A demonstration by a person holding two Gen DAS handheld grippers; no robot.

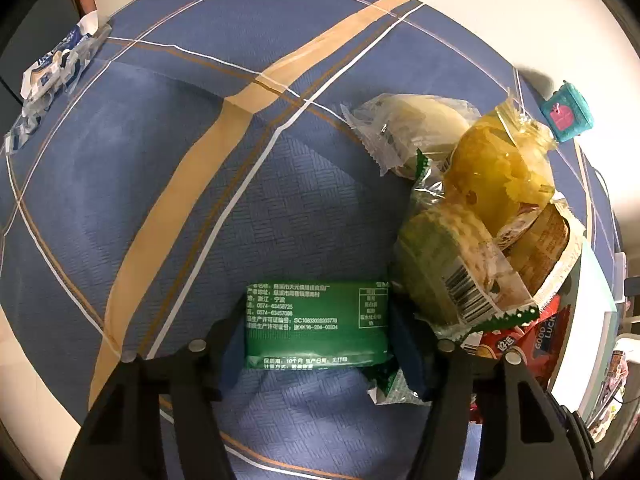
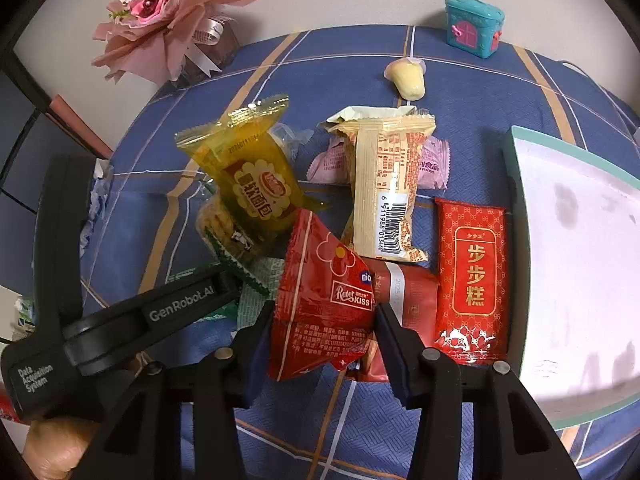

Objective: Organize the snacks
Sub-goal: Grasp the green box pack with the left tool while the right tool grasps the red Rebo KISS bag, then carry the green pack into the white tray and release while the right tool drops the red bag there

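Tools pinch snacks: left tool (image 1: 318, 344) a green packet (image 1: 316, 324), right tool (image 2: 322, 334) a red packet (image 2: 320, 300).

The table (image 2: 472, 92) wears a blue cloth crossed by tan and white stripes. A green packet (image 1: 316, 320) carries white print. At two o'clock sits a teal toy house (image 2: 474, 26) with a pink door; at ten o'clock, a pink bouquet (image 2: 160, 20). The red packet (image 2: 472, 272) bears gold characters.

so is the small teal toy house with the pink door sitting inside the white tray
No, the small teal toy house stands on the blue checked tablecloth at the far edge, well apart from the white tray.
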